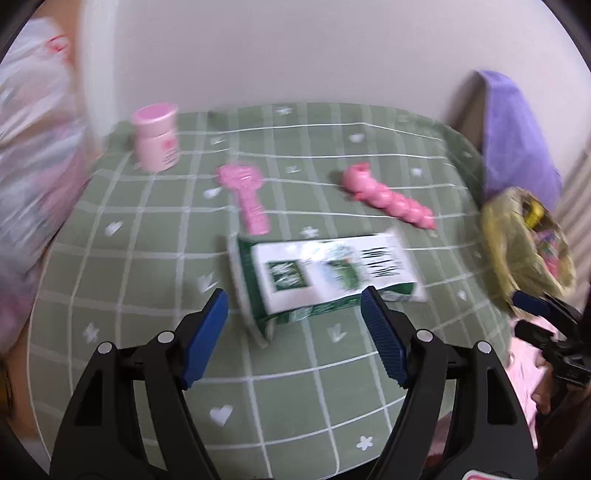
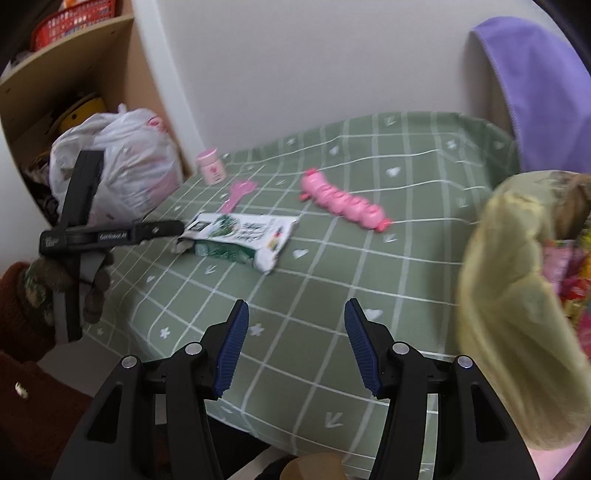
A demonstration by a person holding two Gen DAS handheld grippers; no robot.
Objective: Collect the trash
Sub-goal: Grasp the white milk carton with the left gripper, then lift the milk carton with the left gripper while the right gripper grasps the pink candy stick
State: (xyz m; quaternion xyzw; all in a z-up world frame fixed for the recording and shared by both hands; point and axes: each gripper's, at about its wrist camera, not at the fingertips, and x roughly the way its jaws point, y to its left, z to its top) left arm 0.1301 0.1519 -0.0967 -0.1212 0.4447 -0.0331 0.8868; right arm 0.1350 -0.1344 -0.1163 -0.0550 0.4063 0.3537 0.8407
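Left gripper (image 1: 293, 325), jaws apart, over the green-and-white wrapper (image 1: 325, 275) mid-tabletop; right gripper (image 2: 295, 343), jaws apart, at the near edge.

Soft even light, motion blur, fisheye-bowed edges

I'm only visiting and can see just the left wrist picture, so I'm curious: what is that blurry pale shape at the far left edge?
Observer: A full white plastic bag, resting against a wooden shelf unit.
Operator: Anything above it?
Observer: A red plastic basket on the upper board.
Operator: And the other gripper?
Observer: The right gripper is open over the green checked tablecloth, with nothing between its pads.
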